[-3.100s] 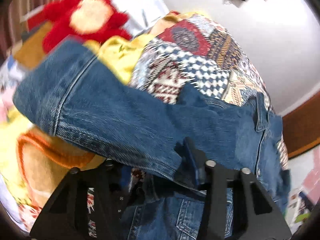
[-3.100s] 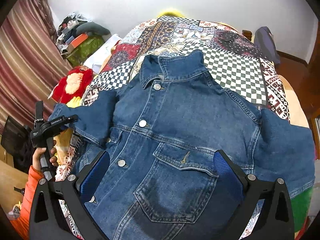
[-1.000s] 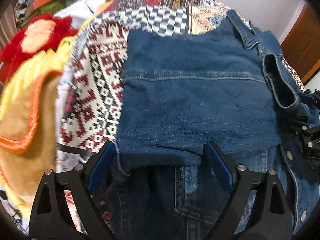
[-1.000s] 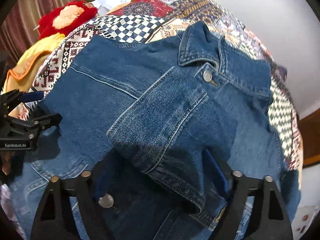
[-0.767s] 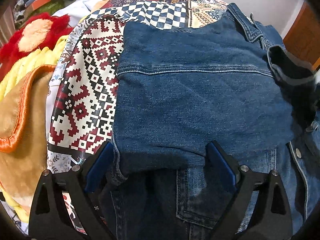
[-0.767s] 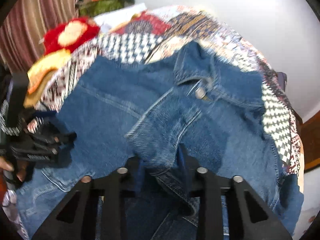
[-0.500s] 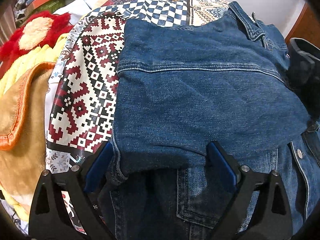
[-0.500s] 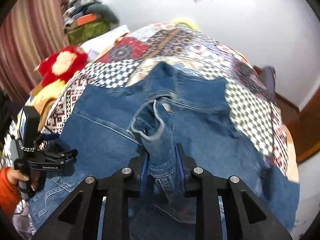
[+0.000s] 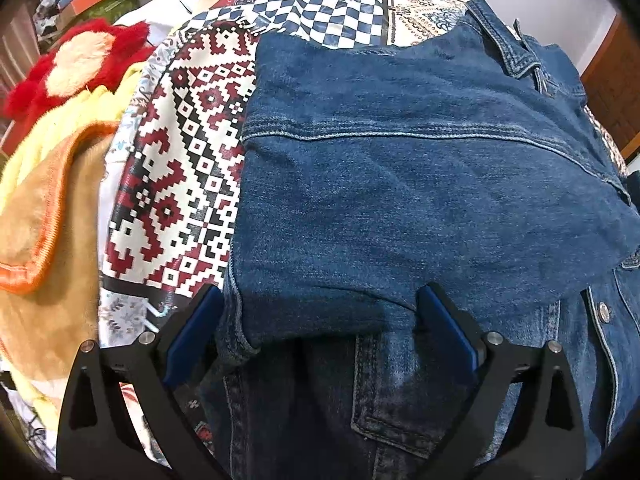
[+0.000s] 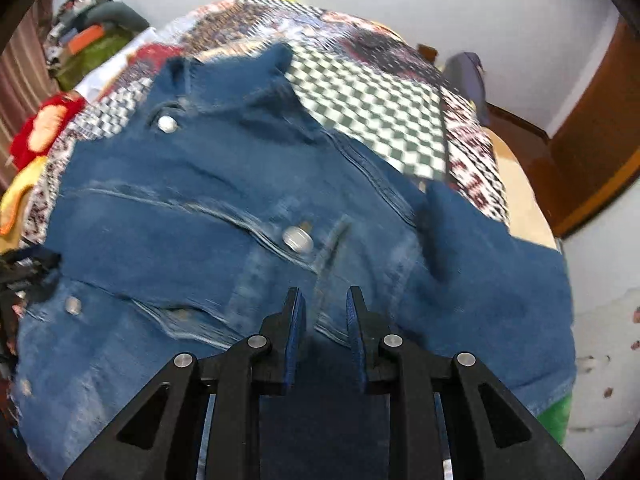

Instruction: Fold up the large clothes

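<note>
A blue denim jacket [image 9: 400, 180] lies front up on the bed, its left side folded inward over the chest. My left gripper [image 9: 318, 296] hovers over the near edge of that folded panel. Its jaws are opening wide, and the denim edge lies between the pads [image 9: 192, 332] without being pressed. In the blurred right wrist view the jacket [image 10: 180, 220] fills the frame. My right gripper [image 10: 324, 294] is closing narrow, with a strip of the jacket's sleeve between its jaws. The other sleeve [image 10: 500, 280] lies spread out to the right. The left gripper [image 10: 24, 268] shows at the far left edge.
A patchwork bedspread [image 9: 180, 160] covers the bed under the jacket. A red plush toy [image 9: 80, 64] and a yellow and orange blanket [image 9: 40, 220] lie to the left. Piled clothes [image 10: 92, 40] sit by the back wall, and a wooden door [image 10: 592, 128] stands to the right.
My right gripper shut on the sleeve lying on the folded panel, lifted it and swept right across the jacket. The sleeve is gone from the left wrist view. The left gripper stayed put.
</note>
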Available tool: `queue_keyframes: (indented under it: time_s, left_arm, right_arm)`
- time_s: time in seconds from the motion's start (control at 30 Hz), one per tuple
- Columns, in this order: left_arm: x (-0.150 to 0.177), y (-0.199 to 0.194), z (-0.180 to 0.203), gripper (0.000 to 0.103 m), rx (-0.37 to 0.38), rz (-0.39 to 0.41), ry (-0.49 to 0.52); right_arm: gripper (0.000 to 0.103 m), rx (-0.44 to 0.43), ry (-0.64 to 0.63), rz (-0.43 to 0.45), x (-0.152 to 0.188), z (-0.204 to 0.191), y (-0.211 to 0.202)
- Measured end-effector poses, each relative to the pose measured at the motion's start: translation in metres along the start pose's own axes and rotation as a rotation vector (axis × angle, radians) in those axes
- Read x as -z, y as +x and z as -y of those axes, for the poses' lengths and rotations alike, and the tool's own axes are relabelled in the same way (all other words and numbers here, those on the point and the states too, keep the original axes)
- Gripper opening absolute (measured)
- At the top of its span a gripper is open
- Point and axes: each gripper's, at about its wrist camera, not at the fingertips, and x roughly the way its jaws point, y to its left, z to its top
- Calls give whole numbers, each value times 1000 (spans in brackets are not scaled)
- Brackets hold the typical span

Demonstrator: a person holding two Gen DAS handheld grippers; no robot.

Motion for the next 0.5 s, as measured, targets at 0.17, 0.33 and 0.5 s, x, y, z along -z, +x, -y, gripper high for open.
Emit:
queue_keyframes:
  time_s: [0.17,0.33,0.5]
  left_arm:
    - [-14,-31,26,99,-29,61,113]
    - [-36,-64,67,99,61,144,190]
    - [-51,-57,106,99,147,127,264]
  right_arm:
    - [20,-76,20,47,-11,1,-22]
    - [20,-189,-52,38,-41,-37,-30]
    - [20,-187,-165,-66,-46,-82,-2]
